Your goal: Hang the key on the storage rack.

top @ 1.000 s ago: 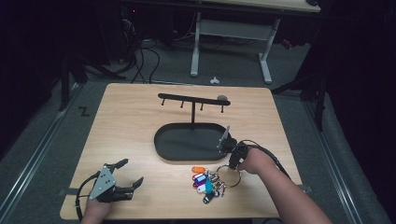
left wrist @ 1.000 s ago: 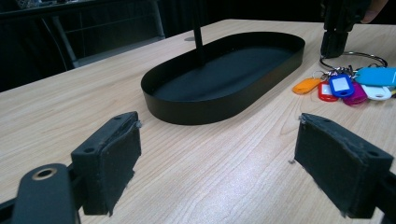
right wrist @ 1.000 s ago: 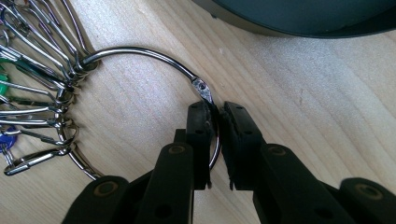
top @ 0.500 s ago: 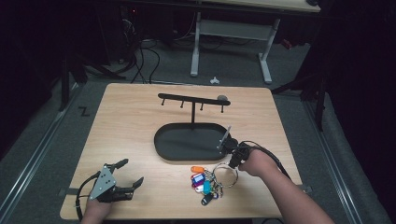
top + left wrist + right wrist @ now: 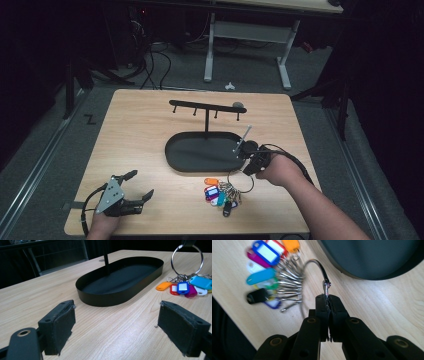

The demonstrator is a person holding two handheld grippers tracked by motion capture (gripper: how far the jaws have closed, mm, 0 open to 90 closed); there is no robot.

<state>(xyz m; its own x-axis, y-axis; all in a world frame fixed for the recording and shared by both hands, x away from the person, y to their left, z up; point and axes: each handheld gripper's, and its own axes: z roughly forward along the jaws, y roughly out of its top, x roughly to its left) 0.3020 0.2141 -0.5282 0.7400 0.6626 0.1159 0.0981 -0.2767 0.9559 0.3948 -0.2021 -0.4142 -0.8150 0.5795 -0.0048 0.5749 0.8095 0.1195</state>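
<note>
A large metal key ring (image 5: 241,181) carries several coloured key tags (image 5: 218,192) that rest on the wooden table (image 5: 140,135) in front of the black oval tray (image 5: 200,152). My right gripper (image 5: 251,168) is shut on the ring (image 5: 317,267), pinching it at its top so it stands up; the tags (image 5: 265,277) trail away on the wood. The ring (image 5: 187,258) rises upright over the tags (image 5: 183,286) in the left gripper view. A black hook stand (image 5: 206,107) rises from the tray. My left gripper (image 5: 137,192) rests open near the front left edge, its pads (image 5: 60,326) wide apart and nothing between them.
The tray (image 5: 117,277) lies ahead of the left gripper. The table's front edge (image 5: 190,232) is close to both hands. A small grey object (image 5: 239,105) sits behind the stand. Table legs (image 5: 250,45) and cables (image 5: 150,55) are on the floor beyond.
My right gripper has drawn the key ring slightly toward the near edge and tilted it up; the tags have shifted with it. The left gripper has stayed put.
</note>
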